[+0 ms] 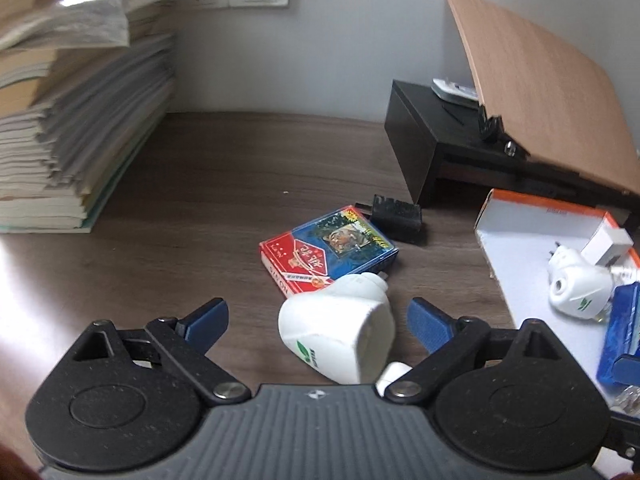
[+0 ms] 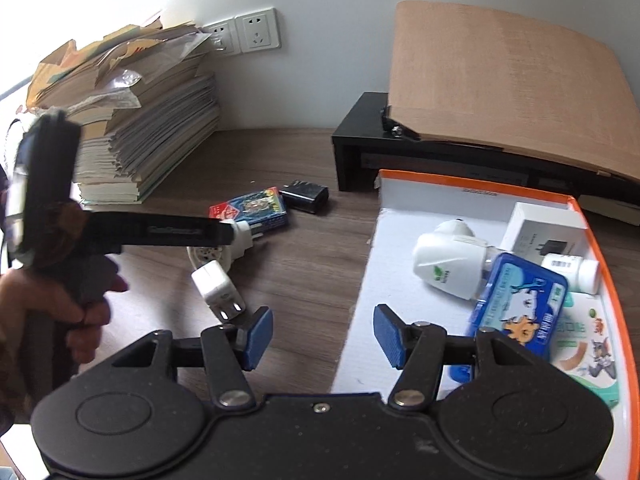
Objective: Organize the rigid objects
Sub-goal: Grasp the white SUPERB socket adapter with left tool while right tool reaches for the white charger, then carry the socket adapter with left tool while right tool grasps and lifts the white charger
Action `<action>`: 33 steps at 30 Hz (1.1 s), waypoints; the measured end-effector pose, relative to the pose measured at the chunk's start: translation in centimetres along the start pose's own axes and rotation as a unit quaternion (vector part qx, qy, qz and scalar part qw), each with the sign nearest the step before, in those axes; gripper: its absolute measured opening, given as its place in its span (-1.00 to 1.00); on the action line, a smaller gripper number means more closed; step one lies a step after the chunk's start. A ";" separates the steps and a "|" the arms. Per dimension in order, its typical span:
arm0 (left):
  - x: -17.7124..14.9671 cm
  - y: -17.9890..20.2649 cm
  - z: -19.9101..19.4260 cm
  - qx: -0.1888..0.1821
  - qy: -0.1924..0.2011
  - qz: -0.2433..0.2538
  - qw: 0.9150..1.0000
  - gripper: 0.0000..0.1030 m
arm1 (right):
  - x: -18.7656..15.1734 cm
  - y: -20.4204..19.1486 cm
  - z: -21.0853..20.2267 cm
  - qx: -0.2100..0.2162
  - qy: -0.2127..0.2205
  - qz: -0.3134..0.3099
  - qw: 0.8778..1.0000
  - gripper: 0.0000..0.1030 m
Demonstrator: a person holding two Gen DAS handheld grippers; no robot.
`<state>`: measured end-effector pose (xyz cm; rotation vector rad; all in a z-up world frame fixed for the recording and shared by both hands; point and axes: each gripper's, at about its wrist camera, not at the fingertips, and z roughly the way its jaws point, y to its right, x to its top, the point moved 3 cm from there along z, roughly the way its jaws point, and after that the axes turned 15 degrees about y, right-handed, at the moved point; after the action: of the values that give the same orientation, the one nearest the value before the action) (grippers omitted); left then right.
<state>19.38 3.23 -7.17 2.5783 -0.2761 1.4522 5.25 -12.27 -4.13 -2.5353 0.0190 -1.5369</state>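
A white plug-in device (image 1: 336, 332) lies on the wooden desk between the wide-open fingers of my left gripper (image 1: 318, 322), untouched by either pad. In the right wrist view the left gripper's arm (image 2: 160, 232) reaches over that device (image 2: 240, 236). A card box (image 1: 328, 250) and a black adapter (image 1: 396, 212) lie beyond it. A white charger (image 2: 218, 284) lies near my right gripper (image 2: 322, 340), which is open and empty by the edge of the orange-rimmed white tray (image 2: 368, 280). The tray holds a second white plug-in device (image 2: 444, 260), a blue tin (image 2: 516, 304), a white box and a bottle.
A tall stack of books and papers (image 2: 140, 120) stands at the back left under wall sockets (image 2: 248, 32). A black stand (image 2: 360, 136) with a tilted wooden board (image 2: 508, 88) sits at the back right. A remote (image 1: 454, 90) lies on the stand.
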 end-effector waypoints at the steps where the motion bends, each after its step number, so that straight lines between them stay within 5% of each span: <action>1: -0.2 -0.4 0.6 -0.017 -0.004 0.002 1.000 0.91 | 0.0 -0.4 0.3 0.001 -0.001 0.000 1.000 0.33; 4: -0.8 -1.1 1.9 -0.060 -0.013 0.003 0.998 0.82 | -0.2 -1.6 1.2 0.010 -0.006 -0.002 1.000 0.35; 9: -1.1 -1.1 2.2 -0.112 -0.003 0.006 0.994 0.29 | -0.6 -3.6 3.2 0.022 -0.020 -0.008 1.000 0.35; 13: -1.2 -1.5 1.7 -0.123 0.005 -0.004 0.992 0.29 | -0.7 -5.1 4.9 0.034 -0.022 -0.016 0.999 0.36; 23: -1.1 -6.1 -1.4 -0.075 0.021 -0.040 0.996 0.29 | -0.6 -7.9 9.2 0.064 -0.036 -0.060 0.995 0.36; 25: -1.1 -6.7 -1.9 -0.064 0.022 -0.046 0.997 0.29 | -1.0 -8.3 10.0 0.065 -0.048 -0.067 0.994 0.19; 27: -1.2 -7.2 -2.6 -0.053 0.026 -0.050 0.997 0.29 | -1.4 -8.4 10.3 0.058 -0.060 -0.075 0.994 -0.26; 33: -1.2 -6.6 -4.5 -0.040 0.035 -0.061 0.997 0.29 | -1.4 -7.9 8.7 0.055 -0.039 -0.064 0.996 -0.32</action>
<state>16.67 10.82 -6.31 2.4313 -0.1592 1.4532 11.67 -3.06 -8.06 -2.5506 -0.2369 -1.4362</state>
